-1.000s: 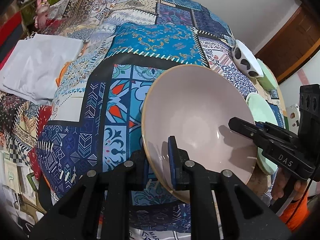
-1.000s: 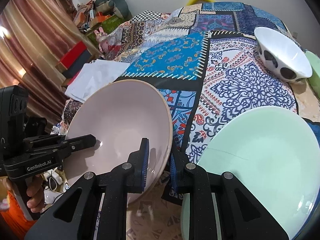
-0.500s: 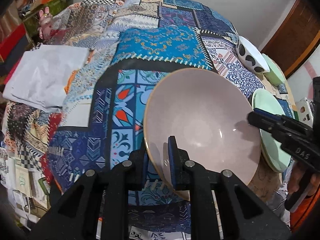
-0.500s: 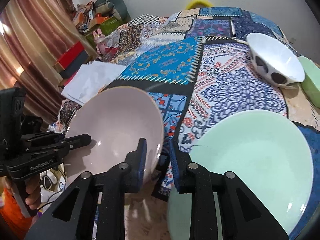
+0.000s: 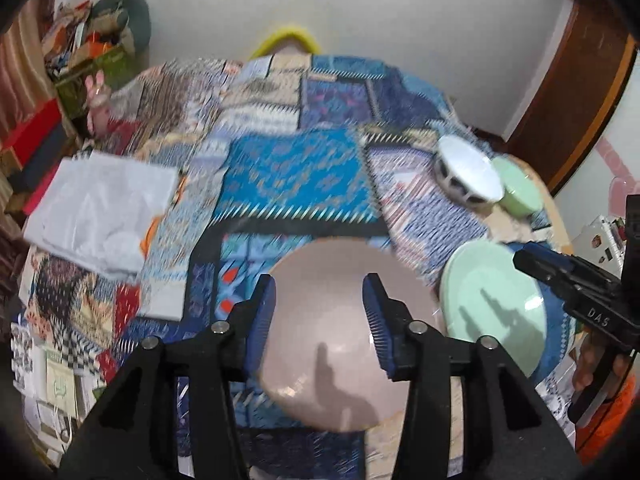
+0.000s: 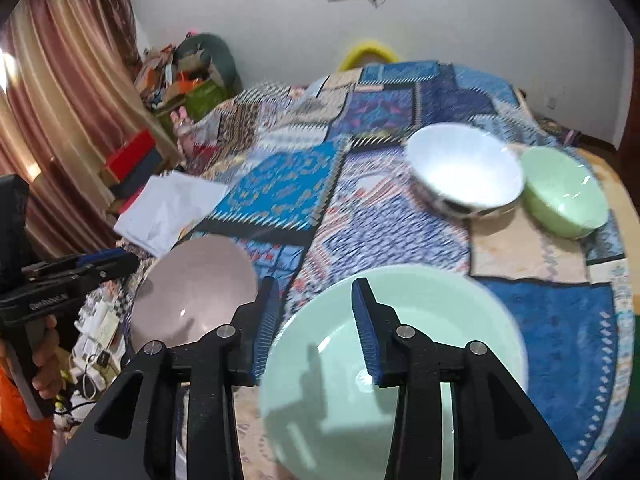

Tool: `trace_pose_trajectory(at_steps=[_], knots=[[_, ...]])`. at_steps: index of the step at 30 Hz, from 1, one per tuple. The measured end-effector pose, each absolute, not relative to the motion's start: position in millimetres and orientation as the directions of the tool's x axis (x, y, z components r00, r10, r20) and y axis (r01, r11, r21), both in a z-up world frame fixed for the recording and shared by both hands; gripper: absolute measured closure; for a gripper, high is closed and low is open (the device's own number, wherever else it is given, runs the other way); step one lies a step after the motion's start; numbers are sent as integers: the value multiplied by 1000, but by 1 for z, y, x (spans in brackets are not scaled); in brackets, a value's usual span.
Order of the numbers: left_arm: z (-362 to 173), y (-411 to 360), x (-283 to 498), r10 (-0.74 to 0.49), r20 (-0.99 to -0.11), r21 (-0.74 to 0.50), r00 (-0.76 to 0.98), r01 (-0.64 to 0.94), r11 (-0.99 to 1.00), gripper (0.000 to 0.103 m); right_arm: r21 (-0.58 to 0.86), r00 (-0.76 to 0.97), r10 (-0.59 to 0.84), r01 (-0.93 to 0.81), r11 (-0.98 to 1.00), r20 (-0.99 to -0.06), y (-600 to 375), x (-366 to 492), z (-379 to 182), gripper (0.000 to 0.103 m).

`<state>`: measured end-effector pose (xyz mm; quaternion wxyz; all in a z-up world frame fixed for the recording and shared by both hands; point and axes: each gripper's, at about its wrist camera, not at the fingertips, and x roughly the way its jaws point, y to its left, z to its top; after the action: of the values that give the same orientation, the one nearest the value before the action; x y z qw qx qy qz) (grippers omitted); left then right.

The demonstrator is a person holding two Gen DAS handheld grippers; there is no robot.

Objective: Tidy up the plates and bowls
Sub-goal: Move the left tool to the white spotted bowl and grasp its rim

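A pink plate lies flat on the patchwork tablecloth, free of both grippers. My left gripper hangs above it, its jaws opening with nothing between the pads. To the right of the pink plate lies a mint-green plate, and my right gripper hovers over its left rim, jaws also opening and empty. The pink plate sits to the left in the right wrist view. A white bowl and a green bowl stand side by side at the far right.
A folded white cloth lies at the table's left edge. Boxes and clutter pile up by the curtain beyond it. A wooden door stands at the right. A hand with an orange sleeve holds the left gripper's handle.
Both grippers let go of the pink plate's rim, opened and rose away. The plate went from tilted and held to lying flat beside the mint-green plate.
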<state>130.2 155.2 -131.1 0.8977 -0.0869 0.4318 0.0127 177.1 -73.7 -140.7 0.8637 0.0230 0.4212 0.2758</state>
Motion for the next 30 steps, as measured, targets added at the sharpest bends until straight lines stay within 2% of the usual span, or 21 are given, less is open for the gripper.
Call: trace_pose_trajectory(at_steps=[3,8,12,17,27,30], knots=[[-119,139,143,-67,-759,-150,647,-74,986,48,249,535,478,-444,861,-697,-92,183,-129,63],[-103,103,178,-104,-742,-154,662,-16,988,44,217,599,438,-406,888,-670,-125,201,-113,58],[-104,78,213,-163,-755,-187,635,29,982,31,202,632,402,-365,909,-663,-153,220,-110,56],[-121,48,263,-194,-798,-181,571,80,980,31,188,646,360,-321,928,-674,-175,250,-119,55],[-172,11,346,-174,-845,-147,505,94,985,31,302,548,407,-275,913,-731,-181,292,-171,55],[-182,5,363,-164,-849,-135,502,93,986,33,333,524,417,-251,909,-742,-180,301,-185,61]])
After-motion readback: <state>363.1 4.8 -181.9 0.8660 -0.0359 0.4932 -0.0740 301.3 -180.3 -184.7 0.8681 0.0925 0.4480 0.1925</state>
